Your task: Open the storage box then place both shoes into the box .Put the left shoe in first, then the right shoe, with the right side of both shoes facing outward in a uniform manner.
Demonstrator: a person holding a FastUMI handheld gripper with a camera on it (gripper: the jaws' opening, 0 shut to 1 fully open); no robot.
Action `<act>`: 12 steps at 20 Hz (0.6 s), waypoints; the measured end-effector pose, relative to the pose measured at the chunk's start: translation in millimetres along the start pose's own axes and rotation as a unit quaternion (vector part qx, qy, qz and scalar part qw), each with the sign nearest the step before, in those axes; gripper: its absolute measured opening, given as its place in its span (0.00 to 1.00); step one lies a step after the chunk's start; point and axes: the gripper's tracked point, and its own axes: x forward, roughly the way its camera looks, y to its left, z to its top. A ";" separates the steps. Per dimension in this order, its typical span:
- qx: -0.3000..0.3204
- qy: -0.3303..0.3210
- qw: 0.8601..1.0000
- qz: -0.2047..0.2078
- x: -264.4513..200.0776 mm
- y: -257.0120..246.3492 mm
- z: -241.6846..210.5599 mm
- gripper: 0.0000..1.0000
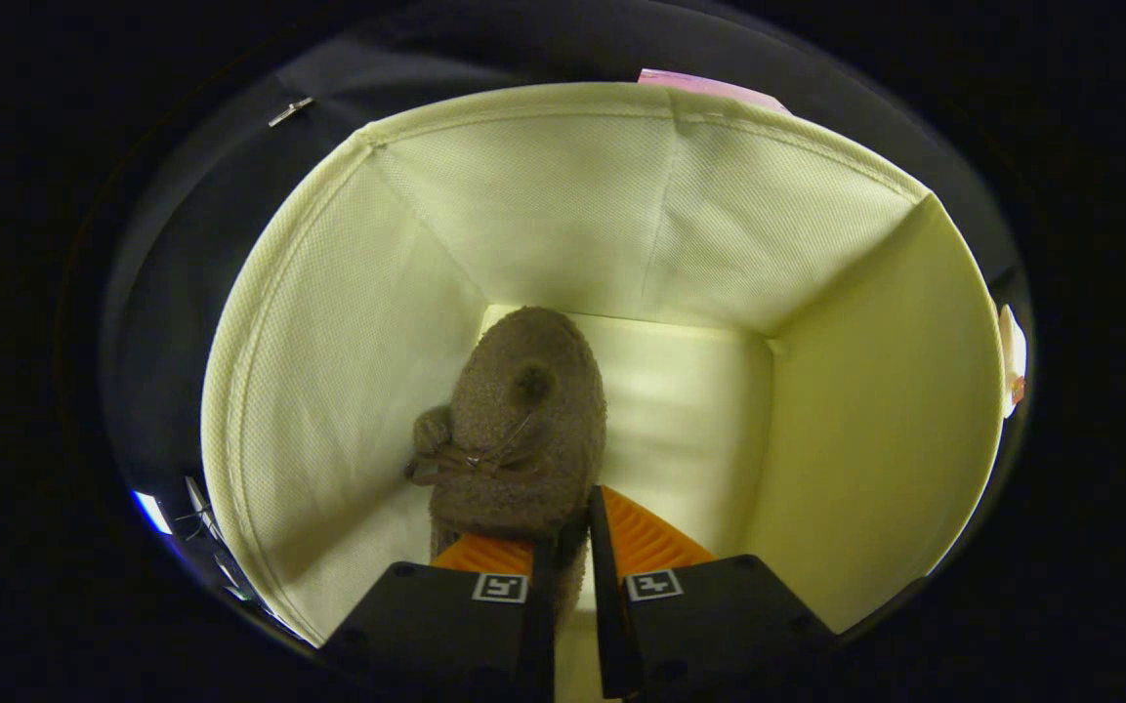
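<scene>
Gripper view: tongs [572,527] clamped on fuzzy shoe [521,430] inside box [875,410], open floor rightward.

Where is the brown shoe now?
The shoe is inside the box, on its floor near the left wall, its rear edge pinched between the fingers of the gripper.

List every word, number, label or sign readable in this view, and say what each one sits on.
No readable text.
Gripper: each finger carries a square black-and-white marker tag, a coded pattern, not letters; the fingers are clamped on the fuzzy brown shoe.
Storage box: a pink tab peeks over its far rim, with no print that I can make out.
</scene>
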 end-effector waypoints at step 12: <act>-0.034 -0.176 0.981 0.073 -130.2 -13.4 30.9 0.83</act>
